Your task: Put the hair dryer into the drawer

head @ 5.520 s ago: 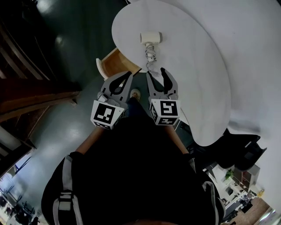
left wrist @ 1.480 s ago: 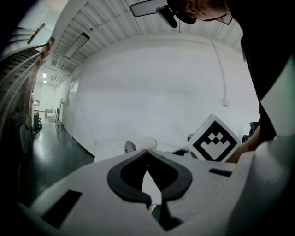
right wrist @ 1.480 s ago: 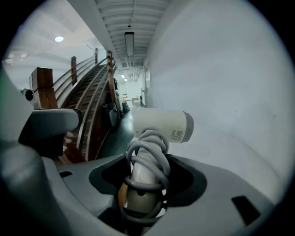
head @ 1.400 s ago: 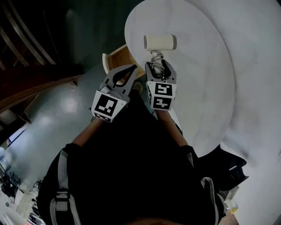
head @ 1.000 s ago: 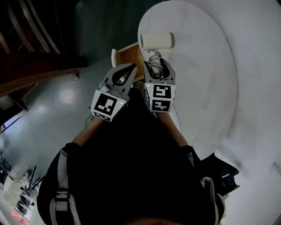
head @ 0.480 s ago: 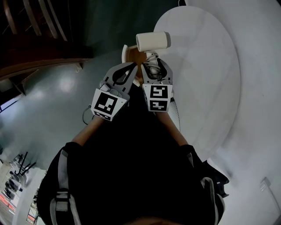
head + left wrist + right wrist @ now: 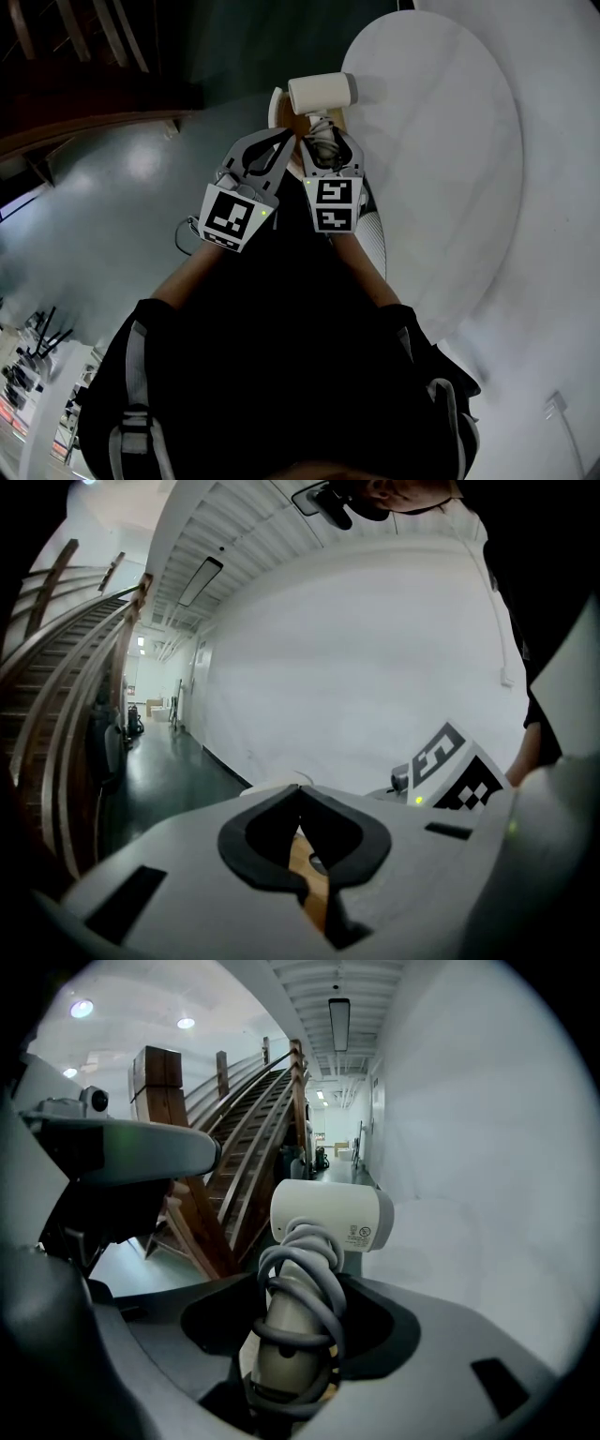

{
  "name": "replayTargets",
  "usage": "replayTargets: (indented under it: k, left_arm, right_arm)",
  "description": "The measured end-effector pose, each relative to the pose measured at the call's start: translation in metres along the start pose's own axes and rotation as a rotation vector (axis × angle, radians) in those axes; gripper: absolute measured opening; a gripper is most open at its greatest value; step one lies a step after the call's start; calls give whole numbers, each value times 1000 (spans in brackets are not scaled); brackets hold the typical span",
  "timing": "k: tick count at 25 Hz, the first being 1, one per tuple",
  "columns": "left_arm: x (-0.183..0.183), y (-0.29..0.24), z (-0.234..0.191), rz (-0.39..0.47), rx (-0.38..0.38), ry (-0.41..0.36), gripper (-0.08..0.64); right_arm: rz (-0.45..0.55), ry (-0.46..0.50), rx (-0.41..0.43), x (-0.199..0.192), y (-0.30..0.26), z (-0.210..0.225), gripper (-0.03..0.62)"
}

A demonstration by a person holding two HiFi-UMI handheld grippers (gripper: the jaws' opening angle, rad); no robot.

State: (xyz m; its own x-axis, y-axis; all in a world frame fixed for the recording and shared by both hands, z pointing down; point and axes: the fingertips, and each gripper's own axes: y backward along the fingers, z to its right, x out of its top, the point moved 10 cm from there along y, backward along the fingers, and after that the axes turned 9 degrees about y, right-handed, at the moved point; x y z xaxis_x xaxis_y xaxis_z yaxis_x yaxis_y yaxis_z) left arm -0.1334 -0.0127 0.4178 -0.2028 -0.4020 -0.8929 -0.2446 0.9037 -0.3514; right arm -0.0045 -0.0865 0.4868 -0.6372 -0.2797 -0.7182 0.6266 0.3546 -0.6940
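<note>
1. The right gripper (image 7: 328, 145) is clamped on the handle of the hair dryer (image 7: 322, 92). The handle stands between the jaws with its grey cord (image 7: 305, 1279) coiled round it.
2. The hair dryer's white barrel sits crosswise just beyond the right gripper's tips. It is carried in the air, over the near rim of the bench (image 7: 441, 122).
3. The left gripper (image 7: 277, 141) is closed and empty, its tips meeting. It lies just beside the right gripper, on that gripper's left.
4. The drawer (image 7: 291, 120) projects from under the bench's rim, directly ahead of both grippers' tips and beneath the barrel. Its wooden inside shows through the left gripper's jaw loop.
5. The bench's curved edge runs along the right gripper's right side, with the white top spreading beyond it.
6. Dark glossy floor (image 7: 141, 187) stretches away to the left of the left gripper.
7. A wooden staircase (image 7: 253, 1147) stands well beyond the barrel.
</note>
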Motion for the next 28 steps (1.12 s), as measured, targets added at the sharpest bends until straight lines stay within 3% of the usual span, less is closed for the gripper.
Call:
replayTargets:
  k: [9,28]
  left_arm:
    - [-20,-9,-7,-51,8,8,8]
    - [-48,-35,-18,-138,-6,17,8]
  right_arm:
    - [-79,48,39,-31,-28,-6,267]
    - [-294,10,127,-101,-95,-2,267]
